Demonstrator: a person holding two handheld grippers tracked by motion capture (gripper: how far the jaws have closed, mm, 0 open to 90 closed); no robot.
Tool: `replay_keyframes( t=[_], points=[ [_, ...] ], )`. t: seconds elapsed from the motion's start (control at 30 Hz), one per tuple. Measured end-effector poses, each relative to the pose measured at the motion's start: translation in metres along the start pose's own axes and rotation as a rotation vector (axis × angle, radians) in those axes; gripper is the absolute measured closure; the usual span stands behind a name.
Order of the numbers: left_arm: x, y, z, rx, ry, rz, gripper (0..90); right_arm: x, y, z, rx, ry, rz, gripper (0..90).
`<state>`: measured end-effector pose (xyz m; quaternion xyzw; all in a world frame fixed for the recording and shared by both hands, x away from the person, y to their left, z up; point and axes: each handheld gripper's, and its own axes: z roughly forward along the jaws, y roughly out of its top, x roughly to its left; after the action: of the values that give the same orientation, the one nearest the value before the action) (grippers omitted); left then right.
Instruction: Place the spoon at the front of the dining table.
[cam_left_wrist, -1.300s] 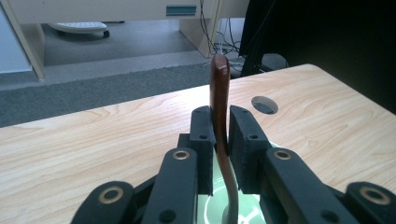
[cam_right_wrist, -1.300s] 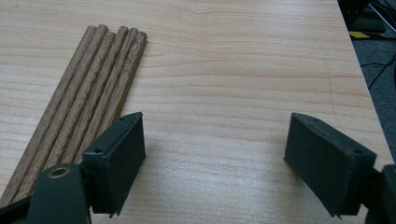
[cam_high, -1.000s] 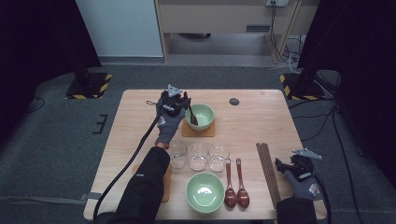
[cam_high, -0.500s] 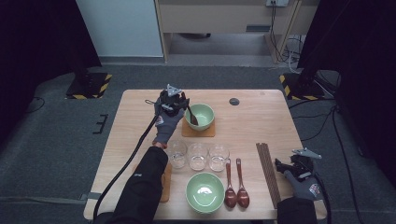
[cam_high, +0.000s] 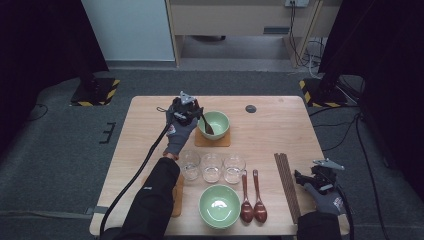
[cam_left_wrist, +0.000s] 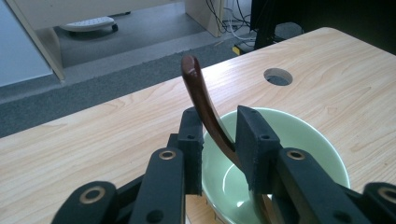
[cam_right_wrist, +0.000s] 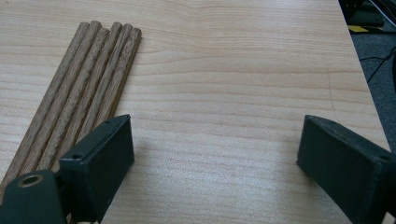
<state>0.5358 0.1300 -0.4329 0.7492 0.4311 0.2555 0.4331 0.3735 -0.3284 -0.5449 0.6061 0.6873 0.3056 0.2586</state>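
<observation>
Now L fingers (cam_left_wrist: 219, 140) easing open round spoon (cam_left_wrist: 203, 100)

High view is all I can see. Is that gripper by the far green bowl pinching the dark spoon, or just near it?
Observer: The left gripper view shows the left gripper with the spoon handle between its pads. Its jaws have just been opening, and there is a gap beside the handle. The spoon's lower end sits inside the bowl.
Operator: And on the other side?
Observer: The right gripper has also just been opening. Its jaws stand wide over bare table with nothing between them. The wooden chopsticks lie just beside one jaw.
</observation>
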Motion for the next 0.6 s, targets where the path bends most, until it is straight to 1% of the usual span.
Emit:
replay_keyframes(
  t=[0.03, 0.13, 0.23, 0.33, 0.5, 0.6],
  points=[
    [0.0, -0.001, 0.0, -0.008, -0.004, -0.009, 70.7, 0.0, 0.0, 0.0, 0.0, 0.0, 0.0, 10.5],
    [0.004, -0.006, 0.0, -0.004, -0.005, -0.024, 69.9, 0.0, 0.0, 0.0, 0.002, -0.003, 0.002, 9.6],
    [0.009, -0.009, -0.001, -0.002, -0.009, -0.048, 69.1, 0.0, 0.0, 0.0, 0.001, -0.004, 0.003, 9.6],
    [0.01, -0.01, -0.001, 0.01, -0.004, -0.038, 67.8, 0.0, 0.0, 0.0, 0.002, -0.004, 0.003, 9.5],
    [0.006, -0.011, 0.0, 0.011, -0.002, -0.024, 66.1, 0.0, 0.0, 0.0, 0.002, -0.005, 0.005, 9.2],
    [0.005, -0.012, 0.001, 0.025, -0.004, -0.017, 64.3, 0.0, 0.0, 0.001, 0.005, -0.001, 0.001, 8.4]
  ],
)
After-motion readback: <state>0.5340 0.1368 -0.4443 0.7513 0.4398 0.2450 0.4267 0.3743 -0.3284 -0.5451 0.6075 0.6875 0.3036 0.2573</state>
